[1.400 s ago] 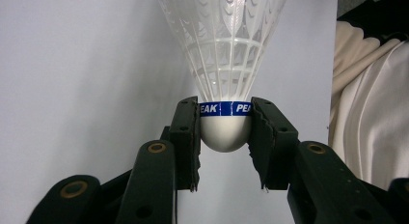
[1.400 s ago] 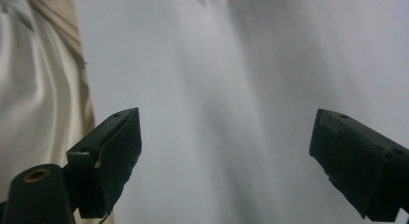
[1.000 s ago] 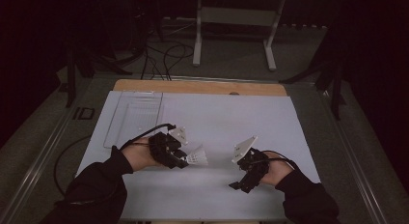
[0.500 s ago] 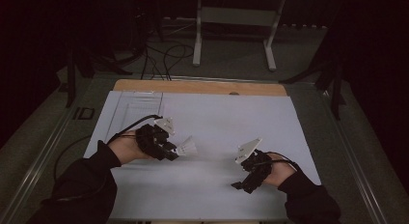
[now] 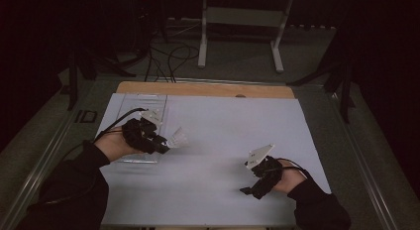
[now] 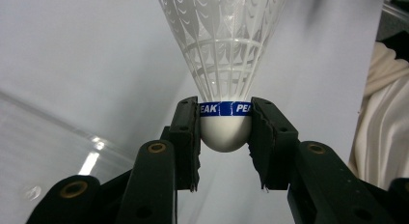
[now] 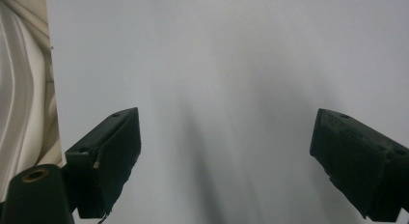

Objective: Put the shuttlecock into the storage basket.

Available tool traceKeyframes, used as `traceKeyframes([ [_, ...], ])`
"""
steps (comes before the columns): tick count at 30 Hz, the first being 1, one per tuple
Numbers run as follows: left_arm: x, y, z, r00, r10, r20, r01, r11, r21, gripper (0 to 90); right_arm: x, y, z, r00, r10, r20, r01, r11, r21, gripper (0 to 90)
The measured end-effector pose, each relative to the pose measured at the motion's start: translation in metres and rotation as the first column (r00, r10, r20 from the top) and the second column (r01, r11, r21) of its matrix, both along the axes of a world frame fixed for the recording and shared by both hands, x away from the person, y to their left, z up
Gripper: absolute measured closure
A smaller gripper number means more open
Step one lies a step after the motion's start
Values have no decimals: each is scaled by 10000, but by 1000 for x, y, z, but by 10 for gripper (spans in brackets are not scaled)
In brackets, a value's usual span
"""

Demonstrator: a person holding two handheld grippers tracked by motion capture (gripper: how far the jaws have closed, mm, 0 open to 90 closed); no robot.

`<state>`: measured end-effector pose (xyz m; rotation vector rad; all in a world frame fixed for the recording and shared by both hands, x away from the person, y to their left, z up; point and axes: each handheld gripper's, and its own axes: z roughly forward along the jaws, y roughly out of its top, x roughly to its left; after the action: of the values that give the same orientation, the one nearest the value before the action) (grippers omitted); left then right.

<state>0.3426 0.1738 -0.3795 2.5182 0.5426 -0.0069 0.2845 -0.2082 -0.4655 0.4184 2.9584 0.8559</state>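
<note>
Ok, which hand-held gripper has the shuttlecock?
The left hand-held gripper: its jaws clamp the shuttlecock at its cork. The right hand-held gripper is open, holding nothing.

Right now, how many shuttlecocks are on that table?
1. The white shuttlecock is clamped by its cork in the left gripper, near the clear tray at the table's left side. None seen elsewhere.

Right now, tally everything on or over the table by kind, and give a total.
White plastic shuttlecock with blue band: 1
Clear plastic tray: 1
Black two-finger grippers: 2, left gripper and right gripper
Total: 4
</note>
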Motion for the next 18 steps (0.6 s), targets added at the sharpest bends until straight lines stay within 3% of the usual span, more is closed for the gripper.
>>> traceKeyframes([
  [10,8,31,9,9964,850,30,-850,9963,-90,659,-2,-10,-7,9999,-163,20,163,9997,208,107],
  [18,15,54,10,9892,1464,-53,-1465,9889,-268,659,-5,-14,-10,9998,-205,64,203,9992,348,107],
])
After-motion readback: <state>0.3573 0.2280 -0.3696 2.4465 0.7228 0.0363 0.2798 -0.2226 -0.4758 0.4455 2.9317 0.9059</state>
